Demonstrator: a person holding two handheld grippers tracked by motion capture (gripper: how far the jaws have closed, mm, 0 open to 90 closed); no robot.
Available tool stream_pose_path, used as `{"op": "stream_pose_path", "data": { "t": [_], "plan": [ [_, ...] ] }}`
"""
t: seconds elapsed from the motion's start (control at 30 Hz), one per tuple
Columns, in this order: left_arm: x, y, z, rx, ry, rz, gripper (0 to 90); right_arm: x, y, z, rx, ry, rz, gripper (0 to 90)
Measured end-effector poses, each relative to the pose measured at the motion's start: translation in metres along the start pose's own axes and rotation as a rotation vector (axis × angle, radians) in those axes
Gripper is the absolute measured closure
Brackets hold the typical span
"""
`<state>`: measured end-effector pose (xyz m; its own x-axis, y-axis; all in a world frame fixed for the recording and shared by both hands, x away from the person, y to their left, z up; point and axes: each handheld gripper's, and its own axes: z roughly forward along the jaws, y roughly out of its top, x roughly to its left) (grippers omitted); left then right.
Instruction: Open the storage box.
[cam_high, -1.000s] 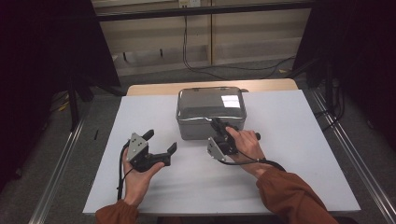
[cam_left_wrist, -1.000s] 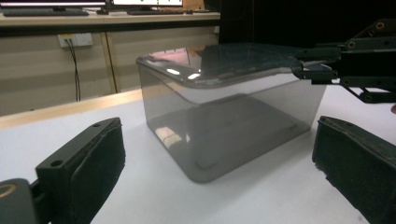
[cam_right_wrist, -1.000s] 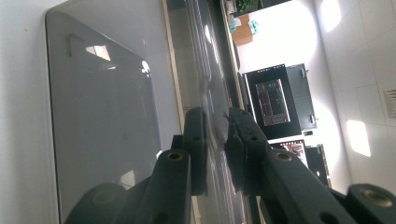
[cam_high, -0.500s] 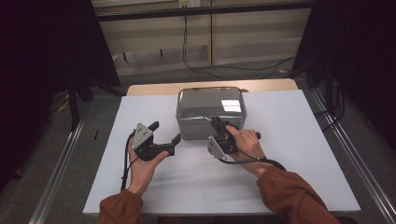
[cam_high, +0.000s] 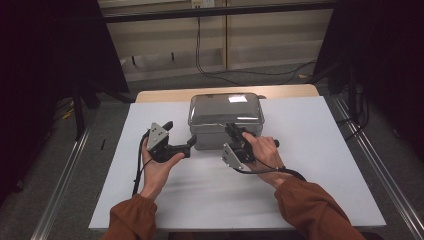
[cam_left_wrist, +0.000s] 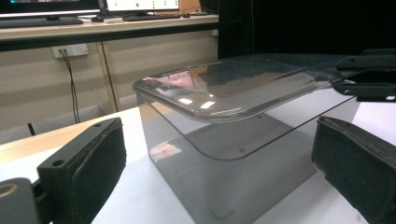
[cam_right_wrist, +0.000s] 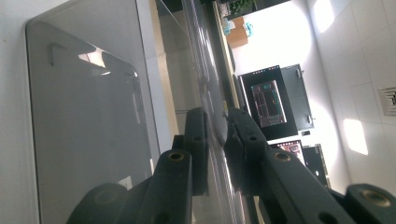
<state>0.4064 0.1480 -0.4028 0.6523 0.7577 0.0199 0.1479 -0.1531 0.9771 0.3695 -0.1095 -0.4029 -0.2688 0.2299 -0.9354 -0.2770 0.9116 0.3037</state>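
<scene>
A clear grey plastic box (cam_high: 220, 132) with a lid (cam_high: 226, 107) stands at the back middle of the white table (cam_high: 320, 165). My right gripper (cam_high: 234, 133) is at the box's front edge, shut on the lid's rim (cam_right_wrist: 205, 70), one jaw on each side of it (cam_right_wrist: 217, 135). My left gripper (cam_high: 180, 135) is open just left of the box's front left corner. In the left gripper view the box (cam_left_wrist: 243, 158) sits between its two wide-apart pads (cam_left_wrist: 88, 158), not touching either. The right gripper (cam_left_wrist: 369, 77) holds the lid (cam_left_wrist: 224, 88) at the far right.
Metal rails (cam_high: 70, 165) run along both sides of the table, and dark curtains (cam_high: 50, 45) hang at either side. Cables (cam_high: 200, 55) lie on the floor behind. A wooden strip (cam_high: 165, 95) shows at the table's back edge.
My left gripper has moved forward and right, up to the box's front left corner. The right gripper has stayed at the lid's front edge.
</scene>
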Motion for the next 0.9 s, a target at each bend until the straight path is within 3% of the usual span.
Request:
{"op": "stream_pose_path", "data": {
  "t": [0.13, 0.3, 0.47, 0.53, 0.67, 0.8, 0.9],
  "plan": [
    [0.005, -0.004, 0.013, 0.0, 0.009, -0.034, 3.5, -0.002, 0.001, 0.0, -0.001, -0.008, 0.007, 78.7],
    [0.006, -0.008, 0.024, 0.01, 0.01, -0.028, 4.1, -0.006, 0.001, 0.001, -0.007, -0.011, 0.005, 79.0],
    [0.007, -0.003, 0.031, 0.015, 0.009, 0.015, 4.2, -0.011, 0.002, 0.001, -0.005, -0.02, 0.015, 79.3],
    [0.01, -0.002, 0.034, -0.006, 0.004, -0.013, 5.1, -0.013, 0.003, 0.001, -0.008, -0.023, 0.009, 79.4],
    [0.013, -0.001, 0.04, -0.007, 0.008, 0.023, 5.6, -0.014, 0.002, 0.001, -0.009, -0.023, 0.013, 79.4],
    [0.013, 0.001, 0.047, -0.003, -0.009, 0.004, 7.3, -0.014, 0.002, 0.001, -0.01, -0.024, 0.008, 79.3],
    [0.013, 0.001, 0.05, -0.018, 0.016, 0.024, 10.0, -0.013, 0.002, 0.001, -0.008, -0.022, 0.015, 79.3]
  ]
}}
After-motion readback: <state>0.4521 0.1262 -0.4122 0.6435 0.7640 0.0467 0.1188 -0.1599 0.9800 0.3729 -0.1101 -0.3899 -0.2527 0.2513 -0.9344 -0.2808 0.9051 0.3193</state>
